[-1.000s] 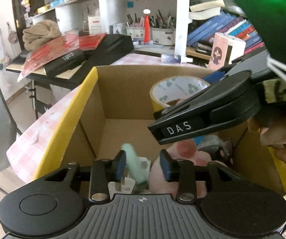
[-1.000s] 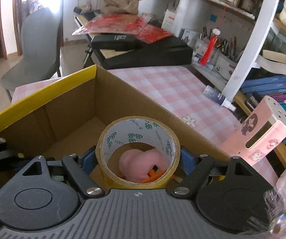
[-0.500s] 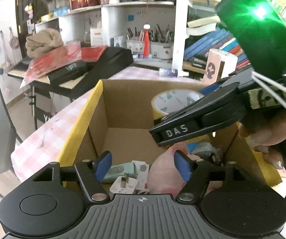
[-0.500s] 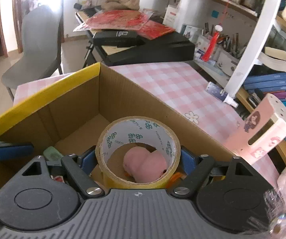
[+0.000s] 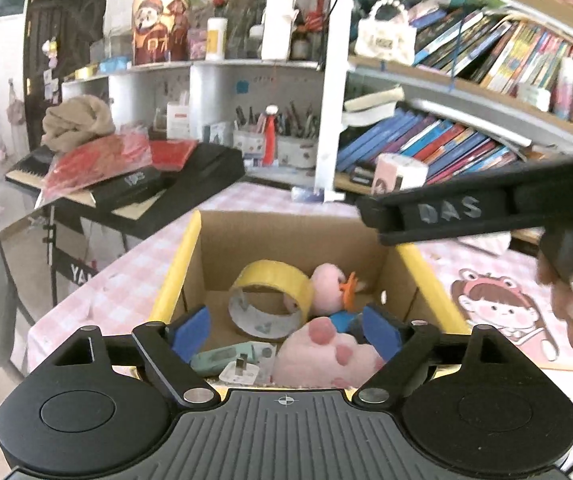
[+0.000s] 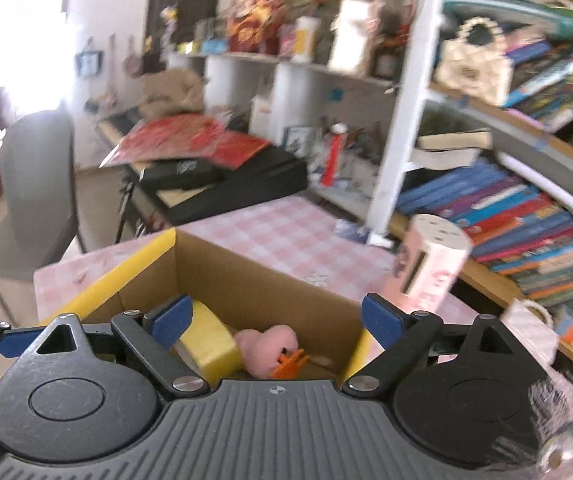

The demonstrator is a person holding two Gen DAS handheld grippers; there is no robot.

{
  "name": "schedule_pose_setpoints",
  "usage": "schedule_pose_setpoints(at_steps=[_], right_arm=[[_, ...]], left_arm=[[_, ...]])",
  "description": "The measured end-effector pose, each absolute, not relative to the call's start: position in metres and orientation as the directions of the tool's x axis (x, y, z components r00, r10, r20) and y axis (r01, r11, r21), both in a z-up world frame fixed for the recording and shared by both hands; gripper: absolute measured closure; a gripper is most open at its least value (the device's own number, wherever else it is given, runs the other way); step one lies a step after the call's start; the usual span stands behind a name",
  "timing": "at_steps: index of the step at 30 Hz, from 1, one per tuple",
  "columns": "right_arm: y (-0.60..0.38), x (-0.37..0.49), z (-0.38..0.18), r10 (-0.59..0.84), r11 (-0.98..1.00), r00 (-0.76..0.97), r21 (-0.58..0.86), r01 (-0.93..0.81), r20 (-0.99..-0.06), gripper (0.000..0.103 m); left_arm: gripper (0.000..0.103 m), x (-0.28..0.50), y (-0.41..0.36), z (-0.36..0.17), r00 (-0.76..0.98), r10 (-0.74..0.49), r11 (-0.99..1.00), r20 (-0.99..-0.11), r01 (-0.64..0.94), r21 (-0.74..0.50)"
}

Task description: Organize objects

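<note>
left wrist view: left gripper (image 5: 284, 332) jaws opening, wide apart, nothing btwn pads, over the cardboard box (image 5: 190, 256). in the box ahead of it: tape roll (image 5: 270, 300) on its side, pink plush (image 5: 326, 280) just behind, pale green item + white plug (image 5: 238, 372) nearest the fingers. right gripper's black arm crosses upper right. right wrist view: right gripper (image 6: 276, 320) jaws also opening, empty; only the tape's yellow edge (image 6: 210, 340) + plush (image 6: 266, 344) show, plug hidden, blurred shelves beyond.
</note>
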State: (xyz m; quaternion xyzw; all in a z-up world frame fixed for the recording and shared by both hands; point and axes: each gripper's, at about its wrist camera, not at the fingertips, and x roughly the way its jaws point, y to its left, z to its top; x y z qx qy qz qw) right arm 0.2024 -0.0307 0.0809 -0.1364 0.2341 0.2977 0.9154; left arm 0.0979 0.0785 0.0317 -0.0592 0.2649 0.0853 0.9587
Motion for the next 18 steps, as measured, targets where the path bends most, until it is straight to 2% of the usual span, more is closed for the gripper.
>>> schedule_pose_setpoints(at_steps=[9, 14, 18], right_arm=[[-0.087, 0.137, 0.085, 0.328, 0.913, 0.842, -0.087, -0.399, -0.429, 0.005], [-0.108, 0.105, 0.071, 0.186, 0.965, 0.876, -0.087, -0.249, -0.445, 0.0], [-0.121, 0.078, 0.059, 0.1, 0.984, 0.88, -0.084, -0.156, -0.464, 0.0]], left_arm=[[0.008, 0.063, 0.074, 0.041, 0.86, 0.115, 0.984, -0.497, -0.168, -0.062], [0.006, 0.05, 0.066, 0.039, 0.852, 0.105, 0.989, -0.512, -0.141, -0.033], [0.003, 0.039, 0.057, 0.035, 0.85, 0.087, 0.993, -0.52, -0.116, -0.023]])
